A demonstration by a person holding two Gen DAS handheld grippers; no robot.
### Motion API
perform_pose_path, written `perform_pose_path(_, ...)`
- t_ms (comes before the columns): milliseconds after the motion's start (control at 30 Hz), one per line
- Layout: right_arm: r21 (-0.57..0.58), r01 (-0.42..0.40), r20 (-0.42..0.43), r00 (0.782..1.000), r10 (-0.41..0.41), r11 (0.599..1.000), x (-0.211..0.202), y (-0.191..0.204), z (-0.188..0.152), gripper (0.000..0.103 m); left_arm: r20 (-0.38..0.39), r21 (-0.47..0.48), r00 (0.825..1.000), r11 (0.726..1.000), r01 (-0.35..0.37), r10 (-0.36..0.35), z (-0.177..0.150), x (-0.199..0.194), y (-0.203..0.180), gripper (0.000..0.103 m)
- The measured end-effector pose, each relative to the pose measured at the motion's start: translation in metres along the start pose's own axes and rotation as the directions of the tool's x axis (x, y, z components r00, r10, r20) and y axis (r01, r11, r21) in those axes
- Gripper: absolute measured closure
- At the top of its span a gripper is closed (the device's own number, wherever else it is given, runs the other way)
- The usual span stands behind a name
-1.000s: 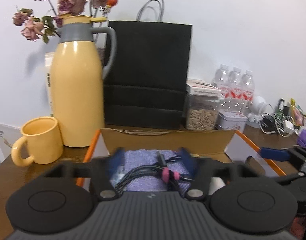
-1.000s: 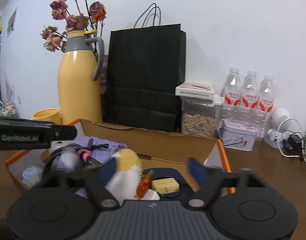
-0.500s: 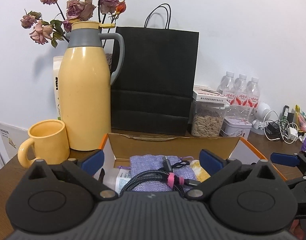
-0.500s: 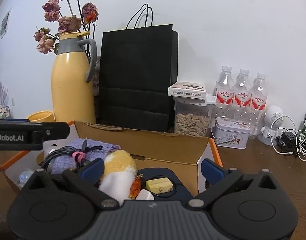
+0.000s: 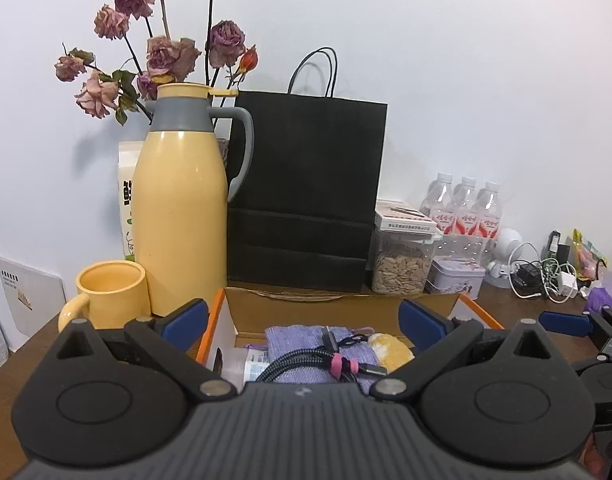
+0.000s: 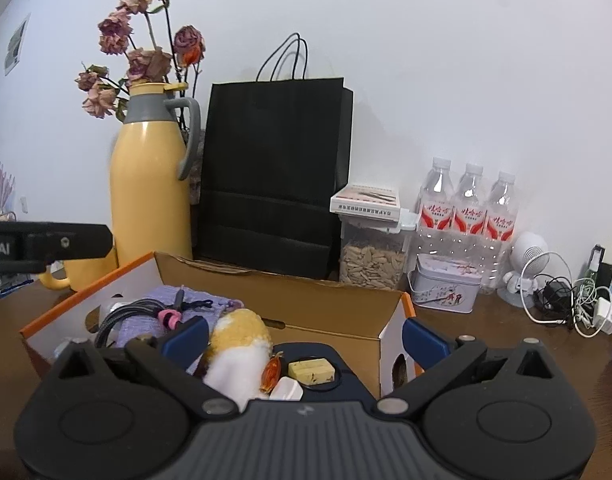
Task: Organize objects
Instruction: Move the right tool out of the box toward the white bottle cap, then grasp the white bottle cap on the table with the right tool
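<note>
A: Left claw (image 5: 304, 320): pads spread wide, nothing between them. It sits over the near edge of the cardboard box (image 5: 338, 306).

B: Right claw (image 6: 304, 334)?

A: Also fully apart and empty. Its left pad stands in front of the plush toy (image 6: 238, 344), whether touching I cannot tell; its right pad stands outside the box's right end wall.

B: Box contents?

A: From the left wrist view: purple knit cloth (image 5: 302, 338) at centre, braided cable (image 5: 306, 360) coiled on it, bound with a pink tie (image 5: 335, 364). A white bottle (image 5: 246, 360) lies at 9 o'clock of the cloth, and the plush toy at 3 o'clock. From the right wrist view: a dark blue pad (image 6: 330, 356) on the box floor at 3 o'clock of the toy, carrying a yellow block (image 6: 311, 371), a white piece (image 6: 287, 390) and an orange wrapped sweet (image 6: 271, 372).

B: Surroundings on the surface (image 5: 518, 306)?

A: At 12 o'clock of the box, a black paper bag (image 5: 306, 196), upright against the wall. At 10 o'clock, a yellow thermos jug (image 5: 182, 208) with dried roses (image 5: 162, 56) behind it, and a yellow mug (image 5: 108, 298) just beside the jug. At 1 o'clock, a seed jar (image 5: 402, 268) with a small box on its lid, a tin (image 5: 456, 282), and three water bottles (image 5: 464, 208). Farther right, a tangle of chargers (image 5: 546, 278).
</note>
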State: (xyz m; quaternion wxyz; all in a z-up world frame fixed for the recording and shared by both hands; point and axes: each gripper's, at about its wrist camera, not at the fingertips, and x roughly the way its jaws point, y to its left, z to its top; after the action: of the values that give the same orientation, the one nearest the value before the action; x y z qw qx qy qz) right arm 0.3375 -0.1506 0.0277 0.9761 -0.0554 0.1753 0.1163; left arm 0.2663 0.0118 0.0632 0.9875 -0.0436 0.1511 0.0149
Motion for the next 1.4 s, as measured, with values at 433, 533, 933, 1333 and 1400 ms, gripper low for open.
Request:
perform_pose_path(433, -0.005, -0.010, -0.017, 1.000, 0.010, 1.000, -0.045, 0.002, -0.028, 0.000, -0.066, 0.019, 0.997, 0.999, 0.044, -0.042, -0.034, -0.041, 0.001, 0.000)
perform_pose_path(533, -0.011, -0.018, -0.025, 1.000, 0.017, 1.000, -0.053, 0.003, -0.035, 0.000, -0.092, 0.021, 0.995, 0.999, 0.047, -0.045, -0.044, -0.048, 0.003, 0.000)
perform_pose_path(933, -0.049, -0.047, -0.133, 0.990, 0.040, 0.998, -0.063, 0.015, -0.070, 0.000, -0.204, 0.020, 0.977, 0.998, 0.061, -0.055, -0.079, -0.061, 0.019, 0.000)
perform_pose_path(1333, -0.051, -0.017, -0.242, 0.970, 0.004, 0.999, -0.042, 0.021, -0.089, 0.000, -0.251, 0.003, 0.966, 0.998, 0.062, -0.059, -0.098, -0.057, 0.029, 0.000)
perform_pose_path(1400, -0.024, -0.010, -0.248, 0.969, 0.004, 1.000, -0.037, 0.019, -0.088, 0.000, -0.251, -0.002, 0.966, 0.998, 0.062, -0.060, -0.098, -0.056, 0.030, 0.000)
